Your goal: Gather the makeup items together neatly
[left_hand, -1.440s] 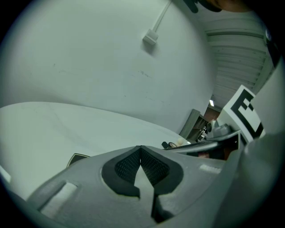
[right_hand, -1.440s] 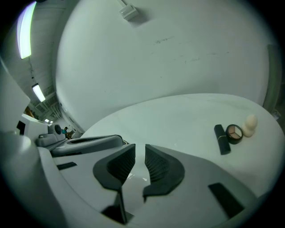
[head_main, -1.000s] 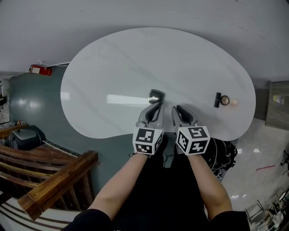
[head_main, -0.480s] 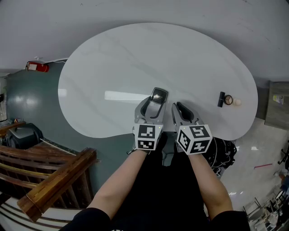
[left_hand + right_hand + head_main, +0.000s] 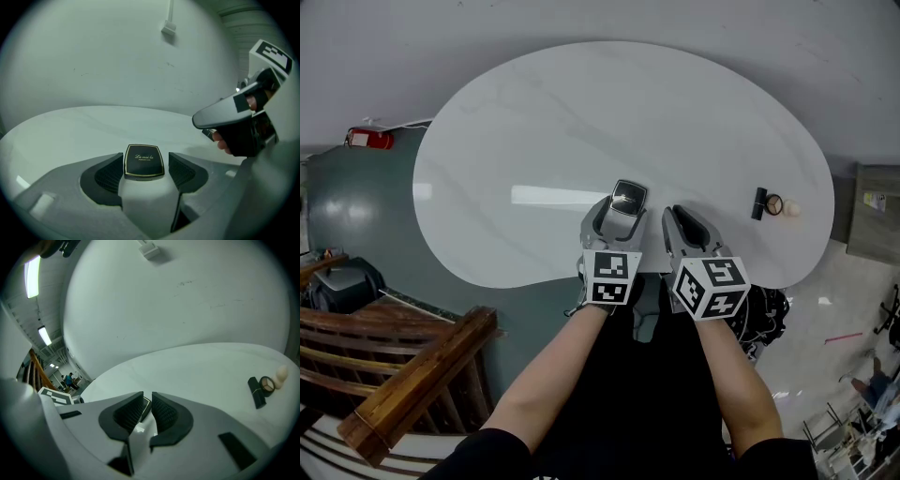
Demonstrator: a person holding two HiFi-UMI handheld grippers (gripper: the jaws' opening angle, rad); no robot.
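A black square compact [image 5: 627, 197] with a gold rim lies flat on the white kidney-shaped table [image 5: 581, 112] near its front edge. My left gripper [image 5: 622, 213] straddles it, jaws opening; the compact [image 5: 144, 161] sits between the pads [image 5: 109, 175] with a gap on each side. My right gripper [image 5: 682, 218] rests just to the right of it, its jaws nearly together with nothing between them [image 5: 147, 405]. Far right on the table lie a black tube [image 5: 756, 204], a small round pot [image 5: 772, 205] and a pale egg-shaped sponge [image 5: 787, 211], also in the right gripper view: tube [image 5: 255, 393], pot [image 5: 267, 385].
A wooden railing [image 5: 403, 375] runs at the lower left below the table. A black bag [image 5: 766, 314] sits on the floor under the table's right end, and a grey cabinet [image 5: 872, 211] stands at the far right. A red object [image 5: 370, 140] lies beyond the table's left edge.
My left gripper's jaws have gone from shut behind the compact to spread on either side of it, and the gripper has moved slightly forward. The right gripper has barely moved.
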